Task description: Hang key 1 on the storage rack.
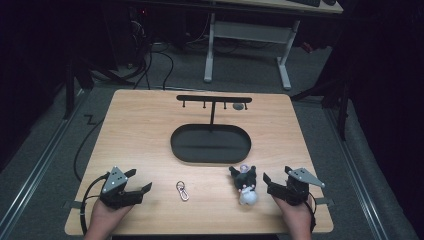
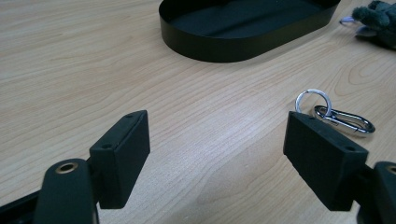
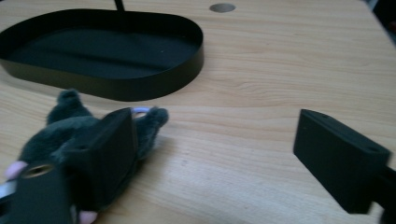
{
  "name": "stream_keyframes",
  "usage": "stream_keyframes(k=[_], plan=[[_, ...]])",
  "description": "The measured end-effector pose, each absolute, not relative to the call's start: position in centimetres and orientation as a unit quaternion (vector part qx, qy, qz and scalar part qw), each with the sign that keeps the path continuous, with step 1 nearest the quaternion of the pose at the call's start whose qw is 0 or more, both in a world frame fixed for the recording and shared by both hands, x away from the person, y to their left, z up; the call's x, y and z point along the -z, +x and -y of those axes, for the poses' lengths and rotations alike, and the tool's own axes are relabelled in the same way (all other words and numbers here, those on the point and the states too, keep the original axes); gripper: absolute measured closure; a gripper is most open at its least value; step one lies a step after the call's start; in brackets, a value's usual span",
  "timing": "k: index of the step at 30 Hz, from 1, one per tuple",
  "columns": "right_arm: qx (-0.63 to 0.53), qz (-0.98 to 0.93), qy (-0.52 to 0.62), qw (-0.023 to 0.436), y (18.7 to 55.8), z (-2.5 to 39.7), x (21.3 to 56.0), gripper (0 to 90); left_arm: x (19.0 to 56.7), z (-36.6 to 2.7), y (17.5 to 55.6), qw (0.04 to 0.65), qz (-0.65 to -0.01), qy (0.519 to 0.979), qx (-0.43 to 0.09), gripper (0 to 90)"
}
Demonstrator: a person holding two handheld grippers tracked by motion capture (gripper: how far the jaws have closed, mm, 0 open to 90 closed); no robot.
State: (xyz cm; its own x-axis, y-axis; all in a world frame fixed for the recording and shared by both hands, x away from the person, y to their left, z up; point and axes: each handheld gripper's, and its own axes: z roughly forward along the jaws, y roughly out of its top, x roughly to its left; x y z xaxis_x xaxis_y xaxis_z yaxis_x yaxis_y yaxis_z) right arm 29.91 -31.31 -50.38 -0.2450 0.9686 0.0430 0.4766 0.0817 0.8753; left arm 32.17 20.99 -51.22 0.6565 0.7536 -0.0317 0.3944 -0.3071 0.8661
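Black jaws on your left gripper and right gripper stand spread wide, grasping nothing, so the work looks unstarted. Your metal clasp and plush toy lie untouched near the desk's front edge, the rack beyond bearing nothing.

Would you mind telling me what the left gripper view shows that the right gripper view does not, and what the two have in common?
The left gripper view alone has the silver key ring with its clasp lying on the wood just beyond the left gripper, whose jaws stand wide open. The right gripper view alone has a small grey disc on the far tabletop and the open right gripper. Both show the black oval tray and the dark plush toy on the wooden table.
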Motion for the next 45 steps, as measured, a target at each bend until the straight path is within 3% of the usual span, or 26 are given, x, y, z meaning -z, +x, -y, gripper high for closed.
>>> stream_keyframes(k=[9,20,28,45], plan=[[-0.395,-0.703,0.519,0.285,29.6,31.9,51.0,14.6,51.0,-20.8,32.2,0.464,-0.359,0.785,-0.2,24.8],[-0.409,-0.688,0.511,0.312,29.4,32.2,50.2,14.5,51.1,-20.3,32.1,0.461,-0.345,0.797,-0.182,25.8],[-0.366,-0.726,0.511,0.278,30.4,31.8,50.1,17.1,50.8,-20.2,32.3,0.471,-0.331,0.797,-0.184,29.9],[-0.296,-0.74,0.566,0.211,30.6,32.8,49.2,21.0,50.6,-19.9,32.0,0.473,-0.314,0.801,-0.187,28.4]])
